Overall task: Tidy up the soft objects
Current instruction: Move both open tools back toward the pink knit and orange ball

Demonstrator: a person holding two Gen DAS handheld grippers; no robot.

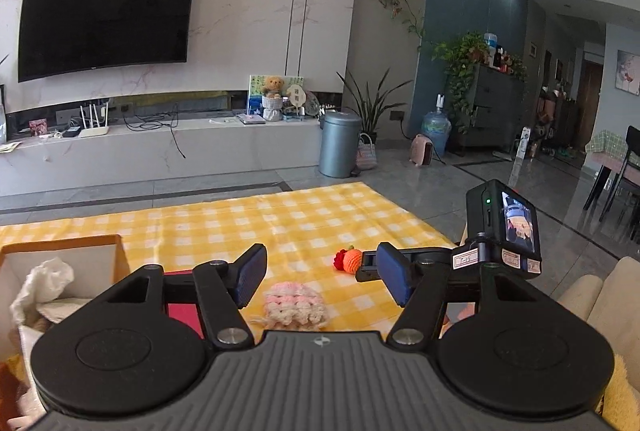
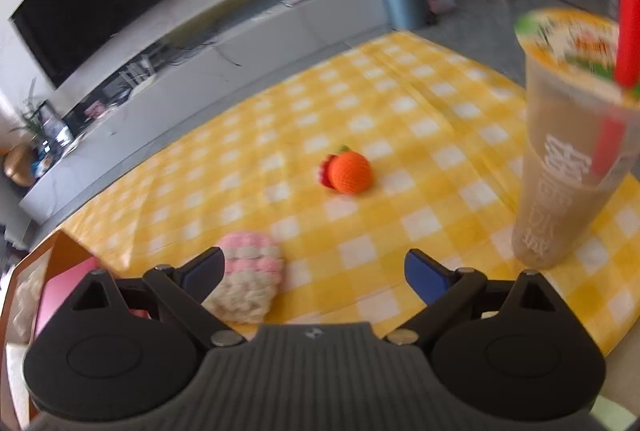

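Right wrist view shows a round orange crocheted fruit with a red knitted piece point(image 2: 347, 173) lying mid-way across the yellow-and-white checked cloth on the surface point(image 2: 420, 135), and a pink-and-cream knitted pouch point(image 2: 250, 281) just beside the left finger of the right gripper point(image 2: 314, 273). A tall translucent cup of milk tea with a red straw point(image 2: 576, 151) stands close at the right edge; a wide sweep toward the orange fruit could tip it, and the blurred frame suggests fast travel. An open wooden box holding white crumpled fabric point(image 1: 60, 271) sits at the left, probably the destination. The right gripper's fingers are spread very wide and carry nothing. The left gripper point(image 1: 322, 277) has its fingers released too, somewhat less wide, hovering over the knitted pouch without touching it.
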